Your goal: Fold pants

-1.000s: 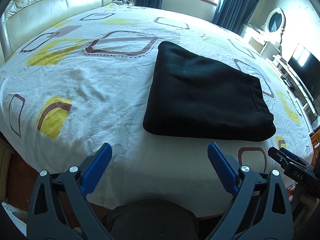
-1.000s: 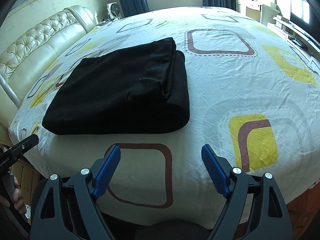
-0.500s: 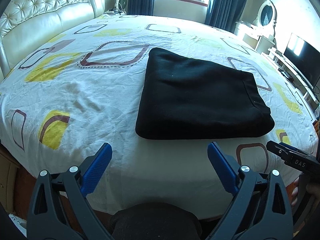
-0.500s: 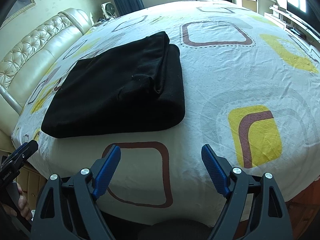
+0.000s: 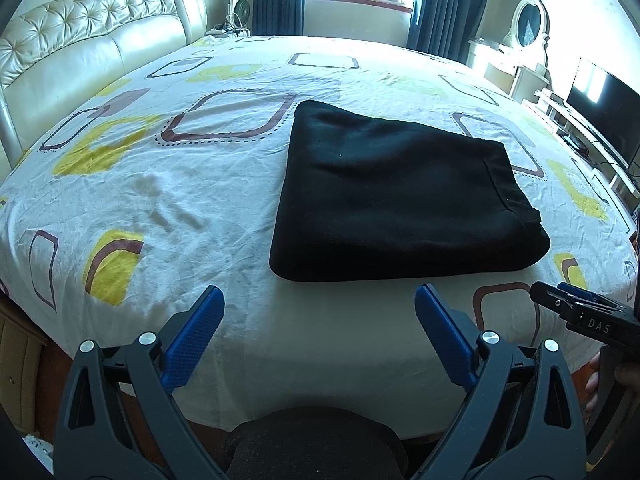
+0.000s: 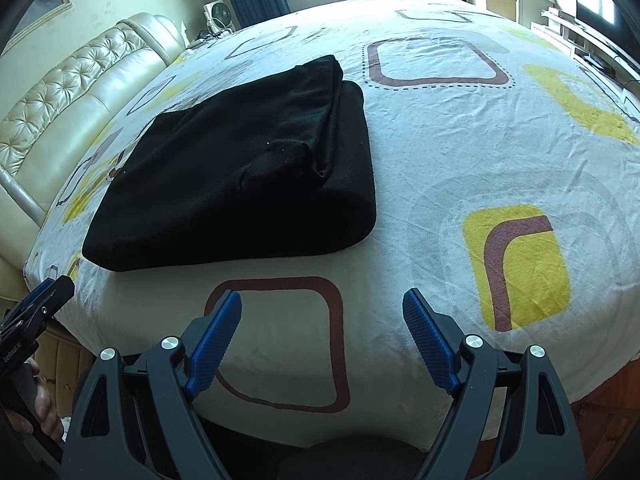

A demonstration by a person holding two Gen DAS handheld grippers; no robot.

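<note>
Black pants (image 5: 404, 196) lie folded on the bed (image 5: 200, 200): soft, thick, limp; grip layered edges. Both tongs (image 5: 318, 312) (image 6: 322, 318) apart, empty.

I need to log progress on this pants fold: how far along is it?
Done: the black pants lie as a compact folded rectangle on the bed sheet. In hand: nothing; the left gripper and right gripper are open, short of the fabric. Left: apparently nothing, perhaps tidying the uneven right edge.
</note>
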